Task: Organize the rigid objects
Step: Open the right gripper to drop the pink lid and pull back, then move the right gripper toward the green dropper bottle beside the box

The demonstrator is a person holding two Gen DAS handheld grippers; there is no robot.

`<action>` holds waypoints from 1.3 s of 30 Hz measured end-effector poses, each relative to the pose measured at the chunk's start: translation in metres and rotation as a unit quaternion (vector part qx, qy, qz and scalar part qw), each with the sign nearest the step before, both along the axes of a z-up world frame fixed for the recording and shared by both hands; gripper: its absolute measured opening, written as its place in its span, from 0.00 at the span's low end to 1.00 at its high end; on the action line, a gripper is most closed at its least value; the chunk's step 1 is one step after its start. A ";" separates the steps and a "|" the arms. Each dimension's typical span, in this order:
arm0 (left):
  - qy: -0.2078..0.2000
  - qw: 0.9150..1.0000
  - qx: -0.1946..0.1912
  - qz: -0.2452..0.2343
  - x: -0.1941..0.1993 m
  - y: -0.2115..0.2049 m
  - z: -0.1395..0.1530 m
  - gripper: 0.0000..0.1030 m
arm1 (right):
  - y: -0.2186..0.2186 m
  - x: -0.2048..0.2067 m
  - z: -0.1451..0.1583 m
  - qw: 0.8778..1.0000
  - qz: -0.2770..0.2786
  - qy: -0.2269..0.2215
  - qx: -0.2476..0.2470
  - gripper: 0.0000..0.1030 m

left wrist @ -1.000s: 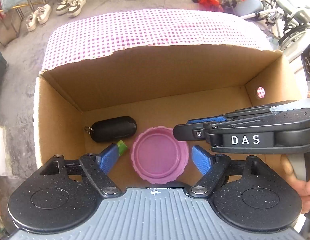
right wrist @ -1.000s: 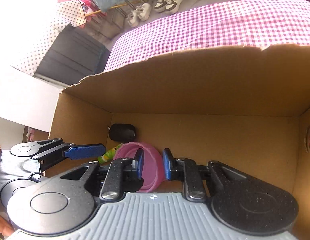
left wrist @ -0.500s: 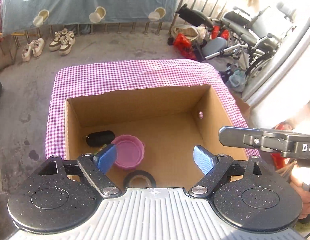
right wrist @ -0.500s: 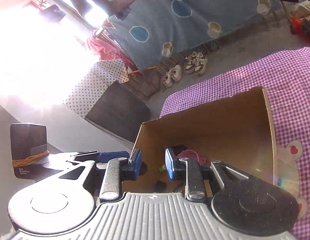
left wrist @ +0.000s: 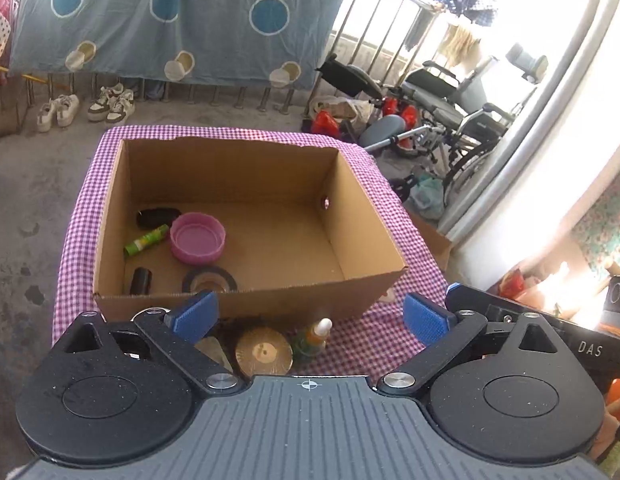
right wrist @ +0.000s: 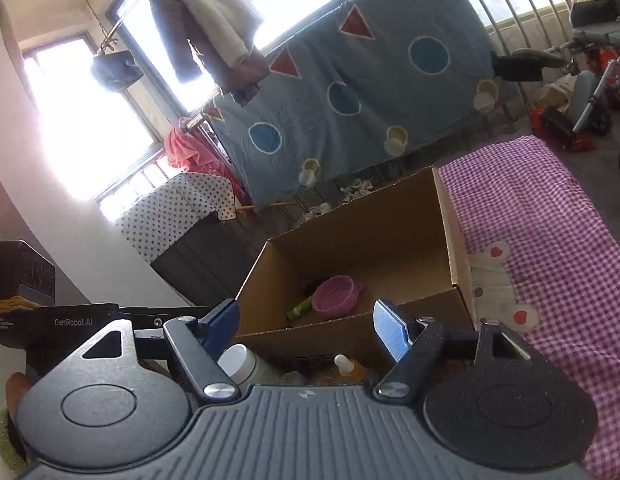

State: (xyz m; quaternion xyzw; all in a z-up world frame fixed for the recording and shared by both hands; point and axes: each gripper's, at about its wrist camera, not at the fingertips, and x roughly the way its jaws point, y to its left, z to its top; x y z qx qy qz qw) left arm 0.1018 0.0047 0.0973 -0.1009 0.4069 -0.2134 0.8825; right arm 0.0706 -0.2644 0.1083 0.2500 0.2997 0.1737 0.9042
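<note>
an open cardboard box (left wrist: 365, 216) sits on a table covered with a purple checked cloth (left wrist: 393, 200). inside, toward its left side, lie a pink lid (left wrist: 197, 237), a green tube (left wrist: 146, 240) touching it, a black key fob (left wrist: 158, 217) behind them, a small black cylinder (left wrist: 140, 281) and a roll of black tape (left wrist: 209, 280) near the front wall. the left gripper (left wrist: 310, 316) hangs in front of the box, jaws opening wide with nothing pressed between them; below it on the cloth stand a gold round lid (left wrist: 263, 351) and a small dropper bottle (left wrist: 313, 338). the right gripper (right wrist: 306, 326) is also outside the box, jaws opening, empty, above a white-capped bottle (right wrist: 242, 364).
</note>
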 end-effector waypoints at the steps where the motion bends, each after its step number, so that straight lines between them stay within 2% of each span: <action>1: 0.004 1.000 -0.006 0.007 -0.006 0.000 -0.006 0.97 | 0.002 -0.007 -0.003 1.000 -0.005 0.000 -0.009 0.82; 5: 0.018 0.999 -0.008 0.041 -0.029 -0.002 -0.027 0.97 | 0.008 -0.019 -0.011 0.999 -0.006 -0.001 -0.037 0.96; 10: 0.023 0.999 0.019 0.042 -0.042 -0.012 -0.039 0.97 | 0.013 -0.033 -0.017 0.998 -0.006 -0.009 -0.059 1.00; 14: 0.016 0.998 0.028 0.050 -0.050 -0.018 -0.047 0.99 | 0.011 -0.042 -0.022 0.997 -0.017 -0.010 -0.072 1.00; 19: 0.029 0.998 0.018 0.053 -0.057 -0.025 -0.062 0.99 | 0.014 -0.047 -0.032 0.995 -0.025 0.006 -0.097 1.00; 28: 0.006 0.998 0.016 0.067 -0.059 -0.032 -0.061 1.00 | 0.011 -0.054 -0.035 0.989 -0.026 -0.008 -0.146 1.00; 34: 0.008 0.998 -0.001 0.062 -0.053 -0.033 -0.067 1.00 | 0.006 -0.052 -0.037 0.983 -0.043 -0.008 -0.178 1.00; 39: 0.000 0.998 -0.023 0.063 -0.048 -0.030 -0.067 1.00 | 0.004 -0.055 -0.038 0.973 -0.061 -0.012 -0.222 1.00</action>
